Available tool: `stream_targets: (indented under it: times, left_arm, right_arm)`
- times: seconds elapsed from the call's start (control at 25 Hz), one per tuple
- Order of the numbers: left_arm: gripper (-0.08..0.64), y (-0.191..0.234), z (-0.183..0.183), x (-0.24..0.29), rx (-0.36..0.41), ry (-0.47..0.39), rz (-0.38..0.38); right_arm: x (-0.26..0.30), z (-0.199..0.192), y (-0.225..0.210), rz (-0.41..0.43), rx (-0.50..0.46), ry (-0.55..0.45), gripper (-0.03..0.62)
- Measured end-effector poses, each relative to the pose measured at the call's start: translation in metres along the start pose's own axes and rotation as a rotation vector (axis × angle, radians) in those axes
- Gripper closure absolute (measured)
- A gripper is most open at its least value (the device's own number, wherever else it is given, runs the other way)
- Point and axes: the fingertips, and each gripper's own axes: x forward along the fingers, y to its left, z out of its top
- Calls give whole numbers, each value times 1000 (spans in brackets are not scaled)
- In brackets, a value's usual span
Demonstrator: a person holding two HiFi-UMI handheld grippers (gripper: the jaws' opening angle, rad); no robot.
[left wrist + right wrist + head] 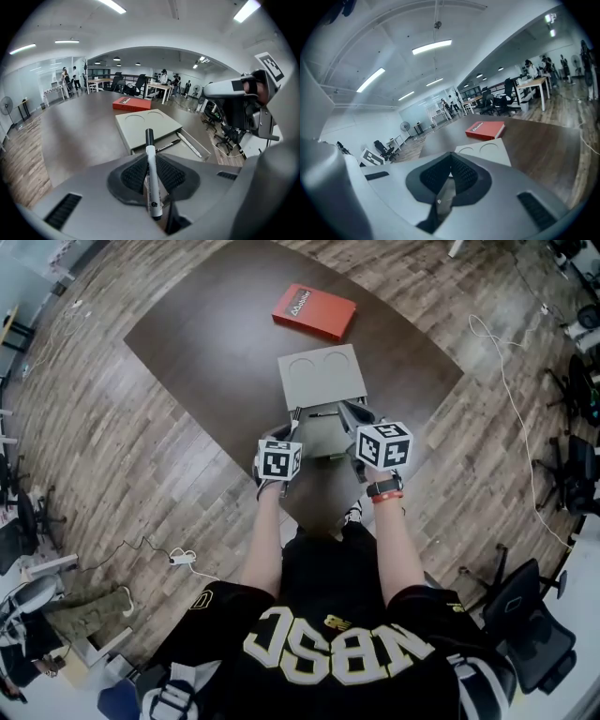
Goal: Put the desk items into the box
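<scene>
Jaws of the left gripper [150,161] pinch a black-capped white marker pen [152,185]; right gripper [450,161] is pressed together, empty. Next up, I'd say: lower it into the open grey box [140,125].

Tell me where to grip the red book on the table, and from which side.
Probably the near long edge of the red book, coming in low from the box side: it lies flat, so the jaws can only pinch its thickness.
</scene>
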Motion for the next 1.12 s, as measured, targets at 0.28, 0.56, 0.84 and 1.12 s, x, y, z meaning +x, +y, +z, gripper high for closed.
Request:
stream_targets:
  times: [0.28, 0.56, 0.84, 1.12]
  left_arm:
    - [488, -48, 3, 25, 95, 35, -97]
    - [488, -83, -3, 48, 224, 76, -167]
    - [488, -114, -14, 72, 381, 107, -255]
    - [488, -124, -30, 97, 479, 193, -323]
  right_arm:
    - [-30, 0, -39, -80, 58, -33, 583]
    - [-53, -9, -65, -139, 107, -54, 584]
    - [-69, -26, -88, -192, 149, -47, 584]
    - [-81, -44, -105, -237, 193, -35, 584]
